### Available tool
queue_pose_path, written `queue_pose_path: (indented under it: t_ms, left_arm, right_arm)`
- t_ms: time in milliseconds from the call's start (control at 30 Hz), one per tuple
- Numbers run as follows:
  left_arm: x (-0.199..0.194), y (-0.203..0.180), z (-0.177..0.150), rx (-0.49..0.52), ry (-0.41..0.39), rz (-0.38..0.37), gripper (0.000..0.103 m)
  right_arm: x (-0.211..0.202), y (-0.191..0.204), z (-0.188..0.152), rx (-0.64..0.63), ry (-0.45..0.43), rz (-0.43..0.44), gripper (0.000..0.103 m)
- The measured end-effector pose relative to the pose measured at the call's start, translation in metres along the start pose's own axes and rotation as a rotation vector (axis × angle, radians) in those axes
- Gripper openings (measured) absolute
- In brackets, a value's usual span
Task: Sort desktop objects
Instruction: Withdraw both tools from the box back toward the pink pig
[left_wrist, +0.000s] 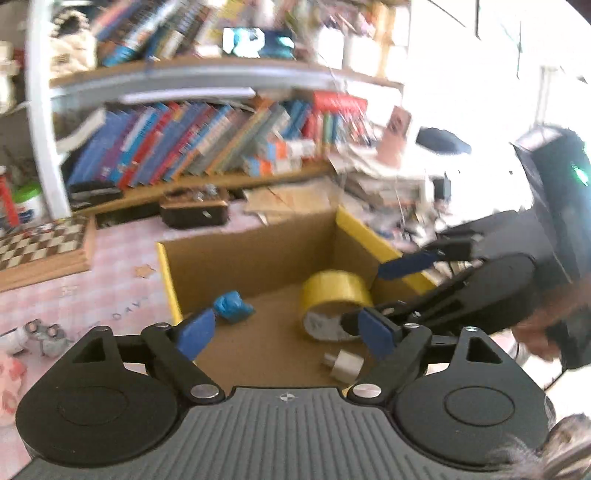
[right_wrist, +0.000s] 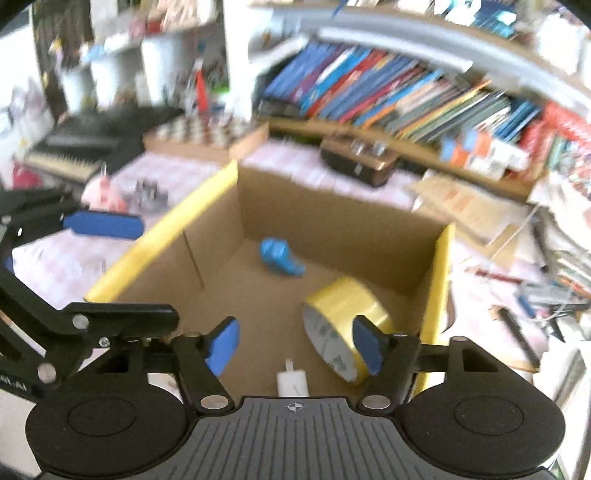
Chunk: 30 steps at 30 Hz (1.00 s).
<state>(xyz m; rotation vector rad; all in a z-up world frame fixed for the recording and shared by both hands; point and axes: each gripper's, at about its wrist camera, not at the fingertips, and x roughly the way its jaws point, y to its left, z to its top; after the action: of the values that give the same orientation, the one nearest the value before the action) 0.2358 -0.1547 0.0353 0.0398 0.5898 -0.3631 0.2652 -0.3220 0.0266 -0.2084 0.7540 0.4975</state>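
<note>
Both our claws wide, nothing held: left gripper (left_wrist: 288, 334), right gripper (right_wrist: 293, 345), above cardboard box (right_wrist: 439, 258) with yellow edges. Pink checked tablecloth (left_wrist: 110, 266), bookshelf (left_wrist: 207, 144) at 12. Yellow tape roll (right_wrist: 343, 328) on edge at 2, blue wad (right_wrist: 280, 256) at 12, small white cylinder (right_wrist: 292, 382) nearest.

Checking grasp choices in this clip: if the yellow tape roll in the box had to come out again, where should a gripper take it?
Grip the yellow tape roll across its width, one finger on each flat face, coming down from above. It stands on edge on the cardboard box floor, so the rounded band would probably slip, while the faces offer parallel surfaces.
</note>
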Motion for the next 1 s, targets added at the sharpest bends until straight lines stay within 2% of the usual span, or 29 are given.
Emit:
queue_pose_path:
  t_ms: [133, 267, 533, 733, 1000]
  left_arm:
    - [-0.023, 0.001, -0.005, -0.077, -0.076, 0.058, 0.094]
    - [-0.044, 0.003, -0.015, -0.127, -0.131, 0.096, 0.101]
    - [-0.073, 0.015, -0.045, -0.202, -0.152, 0.158, 0.103]
    - [-0.088, 0.020, -0.071, -0.221, -0.151, 0.207, 0.103]
    - [-0.109, 0.024, -0.103, -0.174, -0.113, 0.222, 0.103]
  right_arm:
    - [-0.025, 0.011, -0.007, 0.041, -0.120, -0.082, 0.089]
    - [-0.045, 0.018, -0.020, 0.123, -0.195, -0.137, 0.093]
    - [-0.067, 0.035, -0.054, 0.269, -0.275, -0.266, 0.099]
    - [-0.077, 0.055, -0.079, 0.304, -0.290, -0.357, 0.103]
    - [-0.079, 0.097, -0.102, 0.378, -0.224, -0.354, 0.103]
